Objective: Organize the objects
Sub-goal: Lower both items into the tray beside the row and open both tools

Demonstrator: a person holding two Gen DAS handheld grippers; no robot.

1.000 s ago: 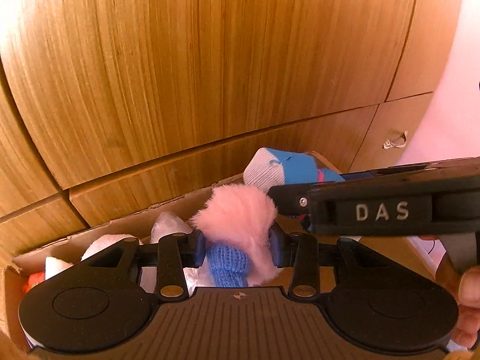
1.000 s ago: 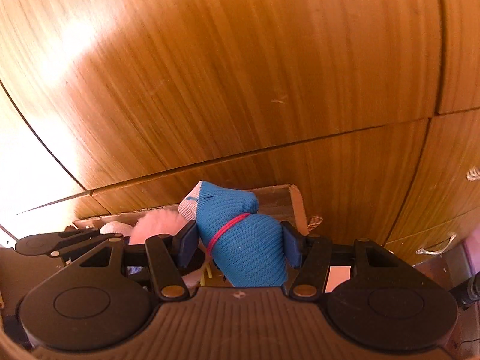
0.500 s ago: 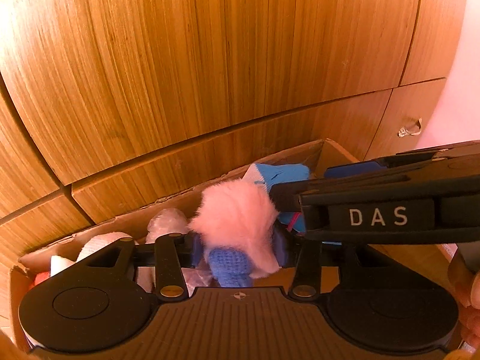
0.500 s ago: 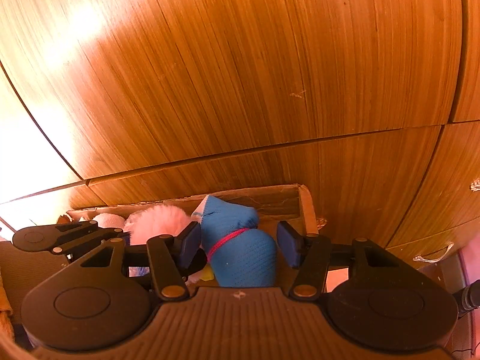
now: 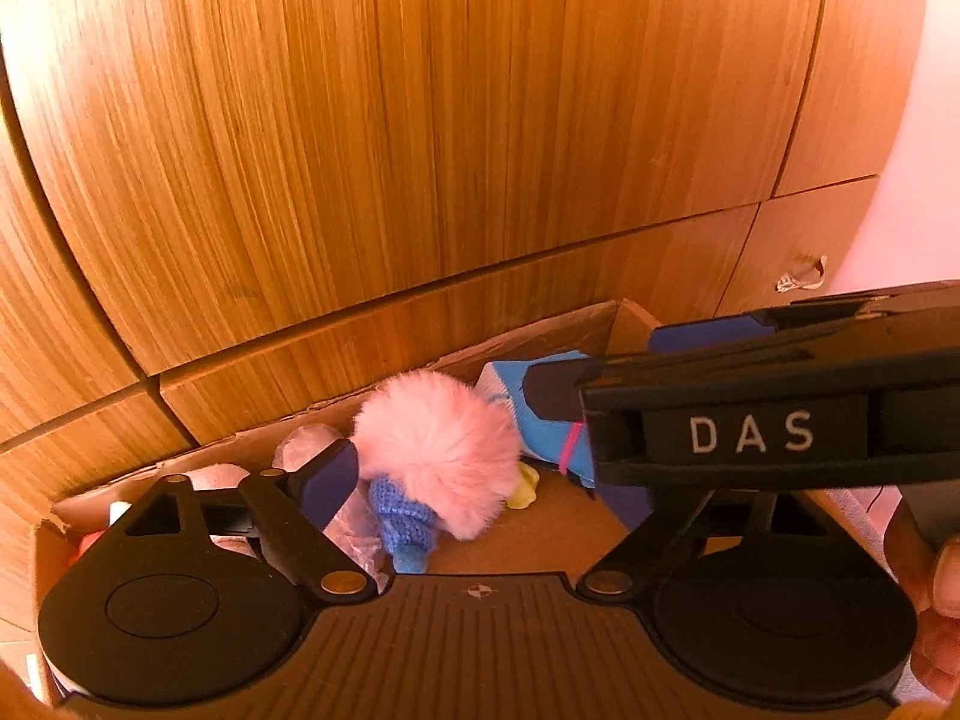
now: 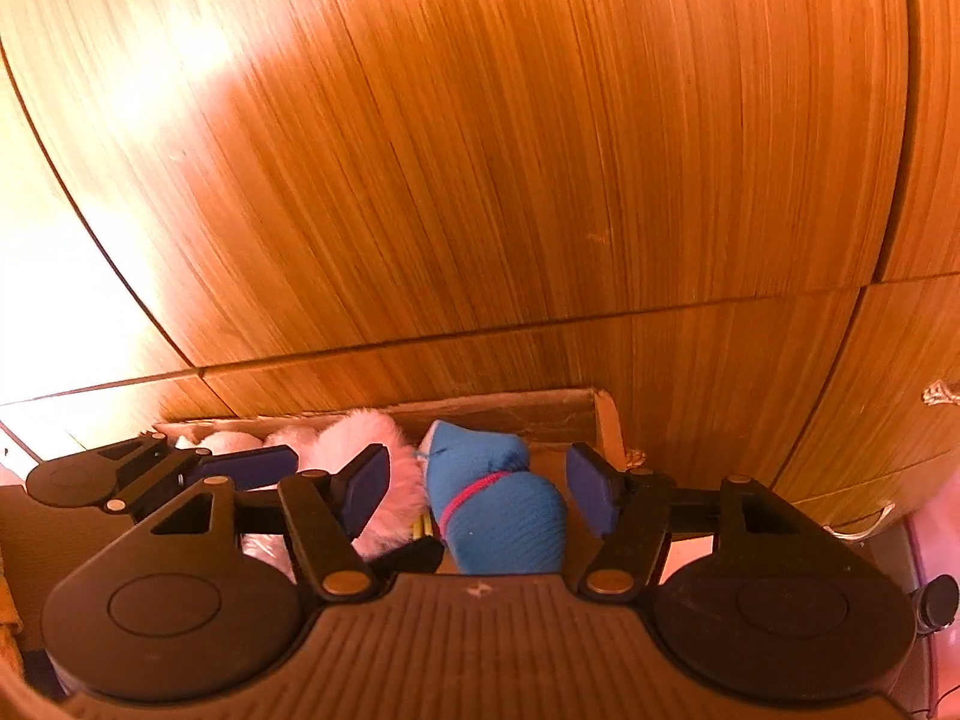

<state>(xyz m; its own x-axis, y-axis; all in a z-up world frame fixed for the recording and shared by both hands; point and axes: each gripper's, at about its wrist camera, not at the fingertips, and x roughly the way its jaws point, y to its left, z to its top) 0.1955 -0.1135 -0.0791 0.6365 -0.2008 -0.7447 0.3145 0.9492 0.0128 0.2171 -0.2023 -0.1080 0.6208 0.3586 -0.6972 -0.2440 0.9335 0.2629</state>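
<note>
Now both grippers' fingers just spread, released: left gripper off pink pompom, right gripper off blue sock bundle, in cardboard box.

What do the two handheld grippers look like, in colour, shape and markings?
Both are black plastic. The left gripper and the right gripper each have a ribbed base plate, two round discs at the sides, angled link arms with brass-coloured pivot pins, and dark blue fingertip pads. Seen from the side, the right gripper bears the white letters DAS. No sleeve or cable is visible.
</note>
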